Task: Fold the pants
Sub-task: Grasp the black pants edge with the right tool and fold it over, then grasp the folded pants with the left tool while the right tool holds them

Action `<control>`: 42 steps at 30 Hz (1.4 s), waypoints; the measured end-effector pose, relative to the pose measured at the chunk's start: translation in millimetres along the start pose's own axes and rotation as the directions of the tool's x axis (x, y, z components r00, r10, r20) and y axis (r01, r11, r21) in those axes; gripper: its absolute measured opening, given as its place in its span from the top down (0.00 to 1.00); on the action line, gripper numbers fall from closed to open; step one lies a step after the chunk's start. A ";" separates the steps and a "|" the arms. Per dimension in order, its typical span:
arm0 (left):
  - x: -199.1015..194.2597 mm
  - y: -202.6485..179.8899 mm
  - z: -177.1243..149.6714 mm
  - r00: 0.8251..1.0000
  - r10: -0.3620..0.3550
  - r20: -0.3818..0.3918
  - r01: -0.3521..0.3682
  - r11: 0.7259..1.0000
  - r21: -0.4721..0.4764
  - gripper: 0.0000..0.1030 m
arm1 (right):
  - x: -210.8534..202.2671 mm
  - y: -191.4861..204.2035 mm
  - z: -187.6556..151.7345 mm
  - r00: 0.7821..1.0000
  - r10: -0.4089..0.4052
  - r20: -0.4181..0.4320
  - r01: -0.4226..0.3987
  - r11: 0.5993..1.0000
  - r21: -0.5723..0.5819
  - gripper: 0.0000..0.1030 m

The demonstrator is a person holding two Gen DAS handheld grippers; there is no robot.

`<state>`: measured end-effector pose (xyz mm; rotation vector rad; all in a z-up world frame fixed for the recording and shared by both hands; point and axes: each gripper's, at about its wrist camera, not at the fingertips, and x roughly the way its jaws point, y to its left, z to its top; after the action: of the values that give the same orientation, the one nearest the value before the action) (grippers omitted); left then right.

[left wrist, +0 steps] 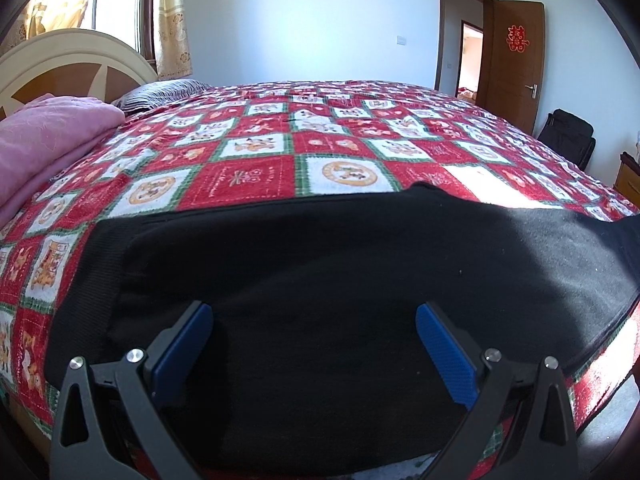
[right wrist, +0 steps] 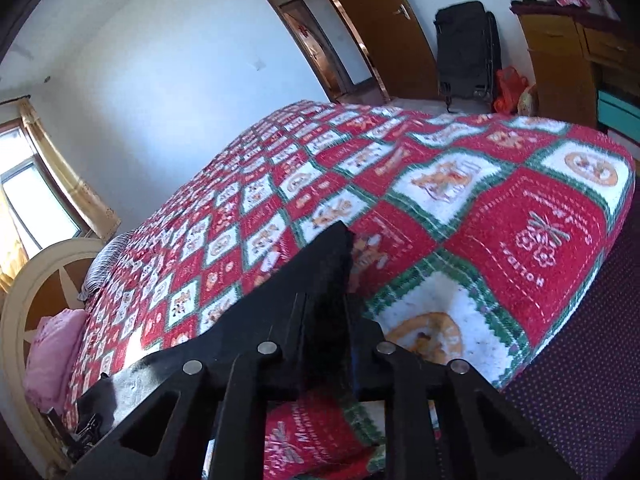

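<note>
Pants: the black, soft knit pants (left wrist: 320, 280) are lying flat near the front edge of the bed, their ribbed waistband (left wrist: 86, 292) pointing to the left of the left wrist view.
Bed cover: a red, white and green checked fleece blanket (left wrist: 256, 176) is covering the bed, its squares carrying bear pictures and stitched wording.
Writing on blanket: in the right wrist view a red square (right wrist: 536, 236) is showing "HOLIDAY" along its lower rim under a flower-and-bow motif; the other words are too blurred to read.
Left hand-held gripper: the left hand-held gripper (left wrist: 314, 320) is hovering over the pants with its blue-padded fingers (left wrist: 188, 344) standing wide apart, nothing between them.
Right hand-held gripper: the right hand-held gripper (right wrist: 326, 320) is pinching a raised black fold of the pants (right wrist: 320, 264), its jaws drawn nearly together on the cloth.
Door: a brown wooden door (left wrist: 516, 52) is standing open, bearing a red paper double-happiness character (left wrist: 517, 39).
Headboard side: a folded pink quilt (left wrist: 44, 136) is resting beside a striped pillow (left wrist: 160, 94) against the cream and wood headboard (left wrist: 60, 60).
Floor side: a black suitcase (right wrist: 466, 48) is standing next to the door.
</note>
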<state>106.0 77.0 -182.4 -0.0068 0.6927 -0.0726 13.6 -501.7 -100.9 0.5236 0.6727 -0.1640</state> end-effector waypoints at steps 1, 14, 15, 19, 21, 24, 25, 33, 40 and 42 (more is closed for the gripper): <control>-0.1 0.1 0.3 1.000 -0.001 -0.001 0.001 1.000 -0.002 0.00 | -3.1 7.8 0.6 1.000 0.002 0.011 -0.002 1.000 -0.019 0.84; -15.6 -2.0 14.5 0.997 -0.070 0.024 0.070 0.997 -0.013 0.00 | -9.0 132.6 -14.8 0.988 0.155 0.000 -0.150 0.956 -0.251 0.85; -17.0 -3.2 15.7 0.996 -0.080 0.025 0.080 0.997 -0.013 0.00 | -6.7 141.4 -18.2 0.986 0.164 -0.010 -0.161 0.951 -0.266 0.85; -21.6 -10.1 19.7 0.991 -0.135 0.024 0.135 0.991 -0.018 0.00 | 9.7 178.7 -34.7 0.977 0.203 -0.066 -0.214 0.924 -0.318 0.85; -23.9 -16.8 21.4 0.986 -0.164 0.023 0.164 0.986 -0.010 0.00 | 19.7 194.5 -45.8 0.973 0.211 -0.097 -0.232 0.911 -0.341 0.85; -27.6 -29.4 22.8 0.977 -0.212 0.021 0.212 0.977 0.003 0.00 | 38.1 218.0 -70.3 0.966 0.205 -0.155 -0.251 0.885 -0.392 0.85; -28.5 -35.8 22.9 0.973 -0.231 0.018 0.231 0.973 0.014 0.00 | 47.2 224.7 -80.7 0.964 0.197 -0.181 -0.256 0.875 -0.412 0.85; -21.0 -90.1 30.5 0.924 -0.379 -0.052 0.382 0.922 0.069 0.00 | 104.1 243.6 -142.8 0.896 0.064 -0.439 -0.311 0.796 -0.519 0.73; -11.7 -157.7 48.6 0.863 -0.489 -0.128 0.504 0.853 0.136 0.00 | 68.4 207.8 -109.6 0.912 0.188 -0.366 -0.356 0.807 -0.472 0.54; -3.3 -180.5 54.8 0.835 -0.525 -0.164 0.546 0.829 0.123 0.01 | 71.4 187.2 -94.0 0.927 0.189 -0.324 -0.319 0.852 -0.416 0.54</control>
<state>126.9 -103.8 -132.6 -0.0389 0.7911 -0.6825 75.1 -291.3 -131.4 0.1672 0.8715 0.3273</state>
